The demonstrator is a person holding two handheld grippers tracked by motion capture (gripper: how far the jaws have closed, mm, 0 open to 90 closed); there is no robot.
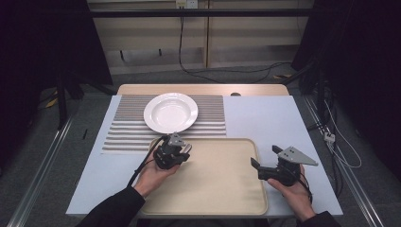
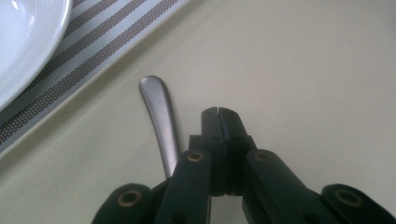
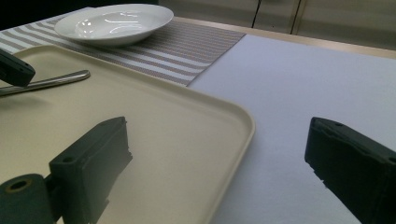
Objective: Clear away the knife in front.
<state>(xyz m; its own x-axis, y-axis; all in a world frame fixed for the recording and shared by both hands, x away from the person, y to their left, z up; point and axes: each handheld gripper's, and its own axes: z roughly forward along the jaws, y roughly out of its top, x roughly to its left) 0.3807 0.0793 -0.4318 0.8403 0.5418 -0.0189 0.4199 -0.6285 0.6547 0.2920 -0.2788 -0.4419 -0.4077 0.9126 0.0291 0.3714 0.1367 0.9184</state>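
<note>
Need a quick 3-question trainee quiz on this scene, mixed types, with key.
1. True or false: the plate sits on the tray.
2. The right gripper is: A open, B shut on nothing, C shut on the plate.
3. What metal thing lies beside the shut left gripper?

Key:
1. False. The plate sits on the striped mat.
2. A. One jaw is over the tray, the other over the table.
3. A utensil handle, on the tray, not between the jaws.
</note>
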